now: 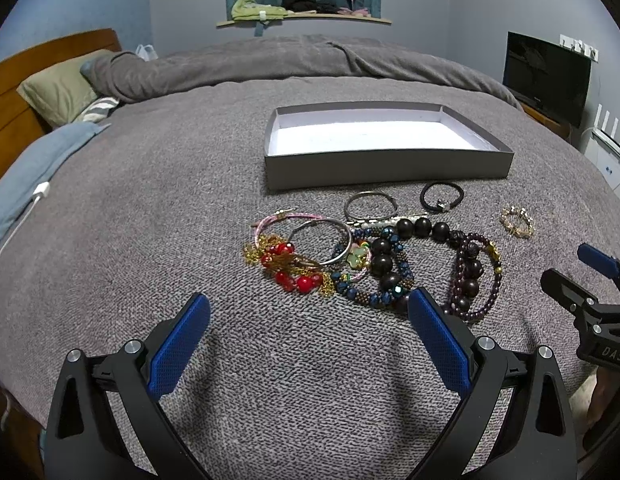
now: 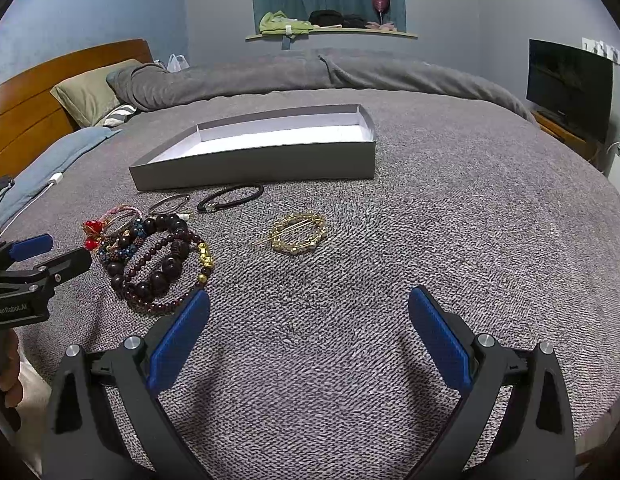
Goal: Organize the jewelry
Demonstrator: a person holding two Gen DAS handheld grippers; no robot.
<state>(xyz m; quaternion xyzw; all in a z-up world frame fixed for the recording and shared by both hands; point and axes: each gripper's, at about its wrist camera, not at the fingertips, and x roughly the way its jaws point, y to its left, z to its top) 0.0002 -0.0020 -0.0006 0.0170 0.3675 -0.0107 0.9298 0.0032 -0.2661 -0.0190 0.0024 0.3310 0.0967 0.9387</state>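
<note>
Nearest: left gripper [image 1: 310, 308] and right gripper [image 2: 309, 303], fingers spread wide, both empty, above the grey blanket [image 1: 149, 240]. Middle: heap of bracelets [image 1: 370, 260] on the blanket ahead of the left gripper, with a gold hair clip [image 2: 297, 233] lying apart ahead of the right. Beyond: shallow grey box [image 1: 386, 152], white inside, open; pillow [image 1: 57, 92] and television [image 1: 546, 76] farthest.
</note>
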